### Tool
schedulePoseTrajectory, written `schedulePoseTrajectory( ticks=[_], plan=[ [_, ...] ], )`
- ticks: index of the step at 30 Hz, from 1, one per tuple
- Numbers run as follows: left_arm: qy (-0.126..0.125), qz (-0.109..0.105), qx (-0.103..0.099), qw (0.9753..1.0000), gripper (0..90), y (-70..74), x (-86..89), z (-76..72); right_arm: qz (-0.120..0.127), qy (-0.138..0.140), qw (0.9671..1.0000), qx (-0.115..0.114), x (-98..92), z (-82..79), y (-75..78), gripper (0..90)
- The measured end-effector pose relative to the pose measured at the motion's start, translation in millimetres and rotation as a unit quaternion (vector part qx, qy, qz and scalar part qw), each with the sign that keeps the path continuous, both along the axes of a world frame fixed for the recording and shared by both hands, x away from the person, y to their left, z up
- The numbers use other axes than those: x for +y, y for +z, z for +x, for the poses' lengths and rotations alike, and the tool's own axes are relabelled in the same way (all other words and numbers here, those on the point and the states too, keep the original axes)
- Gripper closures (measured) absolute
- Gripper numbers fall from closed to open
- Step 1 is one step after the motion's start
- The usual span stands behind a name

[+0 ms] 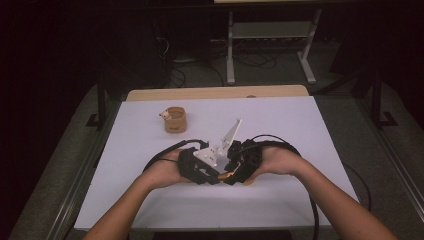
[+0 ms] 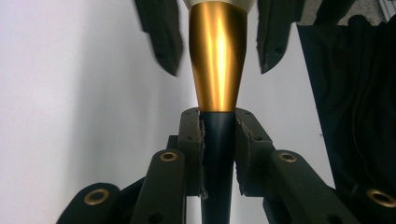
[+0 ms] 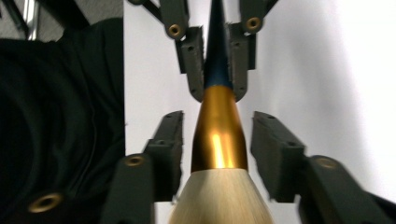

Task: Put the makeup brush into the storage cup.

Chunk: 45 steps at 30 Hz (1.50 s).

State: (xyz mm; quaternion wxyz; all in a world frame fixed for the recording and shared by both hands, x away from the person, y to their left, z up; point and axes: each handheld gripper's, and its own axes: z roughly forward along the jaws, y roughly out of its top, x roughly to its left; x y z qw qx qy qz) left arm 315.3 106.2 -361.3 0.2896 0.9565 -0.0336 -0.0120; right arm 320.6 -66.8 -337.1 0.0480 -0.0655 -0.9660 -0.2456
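I hold a makeup brush between my two hands, low over the white tabletop and on the near side of the small tan cup, toward my body. My left hand-held gripper is clamped on the brush's dark handle, the two pads pressed flat against either side of it right below the point where the gold collar begins. The collar widens away from that grip toward the pale bristles.

My right hand-held gripper faces the other way along the same brush. Its jaws stand apart on either side of the gold collar, with a clear gap between each pad and the metal (neither pad touches). In the right gripper view the cream bristles fan out at the bottom, between the bases of those jaws, and the left gripper's pads close on the handle farther off.

From above, both grippers meet nose to nose, and a sliver of the gold collar shows between them. The cup stands well apart from the brush, with a little white thing at its rim that I cannot make out.
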Motion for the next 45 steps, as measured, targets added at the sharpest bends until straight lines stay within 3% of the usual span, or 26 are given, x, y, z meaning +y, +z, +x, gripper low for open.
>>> schedulePoseTrajectory(
  ticks=[2,6,7,8,9,11,12,17,20,25,26,28,29,30,32,33,34,35,37,39,40,41,42,43,44,45],
  plan=[
    [0.001,-0.002,0.0,1.0,74.8,0.6,0.5,0.3,0.004,-0.003,1.0,-0.001,-0.9,0.8,0.7,48.4],
    [0.011,-0.013,0.002,0.9999,74.8,1.3,2.4,0.3,0.032,-0.016,0.9993,-0.008,-6.9,3.6,5.5,32.6],
    [0.011,-0.013,0.002,0.9999,74.8,1.3,2.4,0.3,0.032,-0.016,0.9993,-0.008,-6.9,3.6,5.5,32.6],
    [0.015,-0.013,0.002,0.9998,74.8,0.8,2.9,0.0,0.05,-0.028,0.9983,-0.012,-10.3,4.3,8.0,25.9],
    [0.014,-0.012,0.001,0.9998,74.8,0.6,3.6,0.8,0.05,-0.028,0.9983,-0.012,-10.3,4.3,8.0,25.9],
    [0.015,-0.005,-0.003,0.9999,74.8,-0.4,5.3,1.4,0.08,-0.037,0.996,-0.015,-16.0,3.9,11.8,19.8],
    [0.025,-0.014,0.005,0.9996,74.8,-2.7,6.2,0.5,0.094,-0.04,0.9945,-0.022,-19.1,3.7,13.4,17.2],
    [0.042,-0.014,0.01,0.999,74.7,-4.6,10.7,0.3,0.117,-0.066,0.9905,-0.03,-28.4,0.8,14.3,12.4],
    [0.061,-0.018,0.021,0.9977,74.7,-5.0,15.4,0.0,0.153,-0.089,0.983,-0.047,-35.8,0.3,11.8,9.2],
    [0.079,-0.028,0.023,0.9962,74.7,-5.3,21.4,-0.3,0.174,-0.102,0.9781,-0.051,-42.8,-0.3,8.6,6.5],
    [0.089,-0.033,0.022,0.9953,74.7,-5.4,24.6,0.1,0.188,-0.113,0.9742,-0.053,-46.2,-2.3,8.4,6.4],
    [0.1,-0.042,0.026,0.9937,74.7,-5.7,27.6,-0.4,0.197,-0.121,0.9707,-0.065,-48.4,-4.6,8.3,6.5],
    [0.1,-0.042,0.026,0.9937,74.7,-5.7,27.6,-0.4,0.197,-0.121,0.9707,-0.065,-48.4,-4.6,8.3,6.5],
    [0.109,-0.046,0.023,0.9927,74.7,-6.1,30.5,-0.5,0.205,-0.125,0.9679,-0.074,-50.6,-6.5,8.0,6.0],
    [0.117,-0.05,0.025,0.9915,74.6,-7.0,33.4,-1.7,0.215,-0.141,0.9637,-0.072,-53.1,-9.5,8.7,5.6],
    [0.117,-0.05,0.025,0.9915,74.7,-7.0,33.4,-1.7,0.215,-0.141,0.9637,-0.072,-53.1,-9.5,8.7,5.6],
    [0.127,-0.059,0.029,0.9897,74.6,-7.9,36.8,-1.9,0.231,-0.156,0.9574,-0.075,-56.7,-10.4,8.8,4.4],
    [0.127,-0.059,0.029,0.9897,74.7,-7.9,36.8,-1.9,0.236,-0.164,0.9548,-0.078,-58.9,-10.0,8.7,4.4],
    [0.147,-0.068,0.032,0.9862,74.7,-8.3,41.5,-3.5,0.244,-0.178,0.9504,-0.075,-64.2,-9.0,8.3,4.4],
    [0.153,-0.072,0.032,0.9851,74.6,-8.1,43.0,-4.0,0.245,-0.185,0.9485,-0.076,-66.5,-8.5,7.8,4.4],
    [0.163,-0.077,0.03,0.9832,74.6,-8.3,44.9,-5.5,0.248,-0.197,0.9452,-0.079,-70.4,-7.7,6.2,4.4],
    [0.163,-0.077,0.03,0.9832,74.6,-8.3,44.9,-5.5,0.248,-0.197,0.9452,-0.079,-70.4,-7.7,6.2,4.4],
    [0.174,-0.082,0.027,0.9809,74.6,-8.5,46.5,-6.3,0.251,-0.204,0.9425,-0.083,-74.0,-7.6,4.8,4.3],
    [0.174,-0.082,0.027,0.9809,74.6,-8.5,46.5,-6.3,0.251,-0.204,0.9425,-0.083,-74.0,-7.6,4.8,4.3],
    [0.188,-0.088,0.027,0.9779,74.6,-8.0,48.2,-6.6,0.255,-0.208,0.9404,-0.085,-77.8,-8.8,4.0,4.3],
    [0.188,-0.088,0.027,0.9779,74.7,-8.0,48.2,-6.6,0.255,-0.208,0.9404,-0.085,-77.8,-8.8,4.0,4.3]
  ],
)
